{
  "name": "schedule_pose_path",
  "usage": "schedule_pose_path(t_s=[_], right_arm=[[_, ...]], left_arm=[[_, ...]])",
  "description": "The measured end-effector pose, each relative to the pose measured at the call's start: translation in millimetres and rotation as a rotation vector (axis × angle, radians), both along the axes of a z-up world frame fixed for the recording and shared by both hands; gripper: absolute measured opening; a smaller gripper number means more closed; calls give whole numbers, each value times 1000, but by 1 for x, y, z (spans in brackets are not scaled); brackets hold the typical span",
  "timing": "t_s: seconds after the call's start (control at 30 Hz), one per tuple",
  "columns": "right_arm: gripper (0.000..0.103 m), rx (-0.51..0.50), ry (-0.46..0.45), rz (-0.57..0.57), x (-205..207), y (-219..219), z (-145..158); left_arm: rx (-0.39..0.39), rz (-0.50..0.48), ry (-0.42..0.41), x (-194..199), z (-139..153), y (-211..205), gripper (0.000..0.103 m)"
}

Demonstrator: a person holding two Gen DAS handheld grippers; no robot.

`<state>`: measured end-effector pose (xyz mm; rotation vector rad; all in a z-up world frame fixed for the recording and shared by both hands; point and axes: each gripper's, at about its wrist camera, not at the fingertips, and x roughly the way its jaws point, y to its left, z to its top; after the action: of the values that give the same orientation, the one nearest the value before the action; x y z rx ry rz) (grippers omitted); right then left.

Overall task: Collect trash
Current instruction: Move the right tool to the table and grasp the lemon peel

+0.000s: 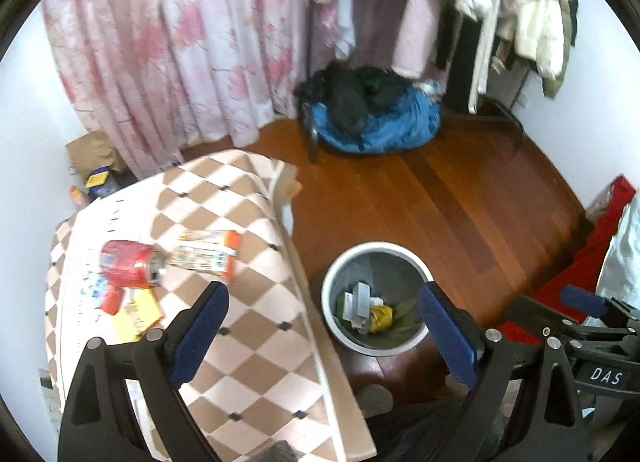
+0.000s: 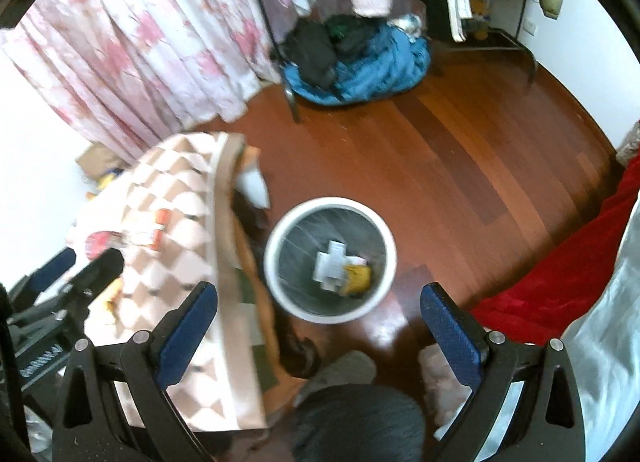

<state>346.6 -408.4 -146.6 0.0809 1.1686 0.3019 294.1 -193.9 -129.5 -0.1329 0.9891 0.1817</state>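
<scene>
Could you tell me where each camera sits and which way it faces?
Left wrist: on the left gripper, above the table's edge, looking down at the crushed red can, wrappers and bin; its own open fingers and the right gripper show.
Right wrist: on the right gripper, over the floor, facing the bin; own open fingers show.
Shared: bin, checkered table, curtain.

Polished reddish wood floor (image 1: 460, 190) ran across the room, white walls (image 2: 36, 166) on both sides. Pink floral curtains (image 1: 168, 46) hung at the back, a clothes rack (image 1: 496, 22) stood crowded beside them, and a checkered cloth covered the bench (image 1: 256, 342).
</scene>
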Motion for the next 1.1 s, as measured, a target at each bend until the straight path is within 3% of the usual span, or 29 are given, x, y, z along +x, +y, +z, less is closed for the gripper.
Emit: schedule_pose_path(t_s=[0.2, 0.43, 0.63, 0.77, 1.0, 1.1], right_arm=[[102, 25, 15, 144, -16, 70, 7], [102, -35, 89, 342, -16, 185, -38], [101, 85, 217, 439, -29, 273, -88], [73, 112, 280, 477, -42, 324, -125], [62, 135, 344, 524, -63, 385, -165], [47, 121, 350, 550, -73, 401, -175]], left_arm=[[18, 174, 17, -41, -2, 76, 97], [25, 421, 171, -97, -71, 181, 97], [-119, 579, 260, -158, -136, 228, 96], [-111, 619, 299, -181, -156, 239, 96], [-92, 643, 320, -203, -171, 260, 96], [-93, 627, 305, -206, -167, 262, 95]])
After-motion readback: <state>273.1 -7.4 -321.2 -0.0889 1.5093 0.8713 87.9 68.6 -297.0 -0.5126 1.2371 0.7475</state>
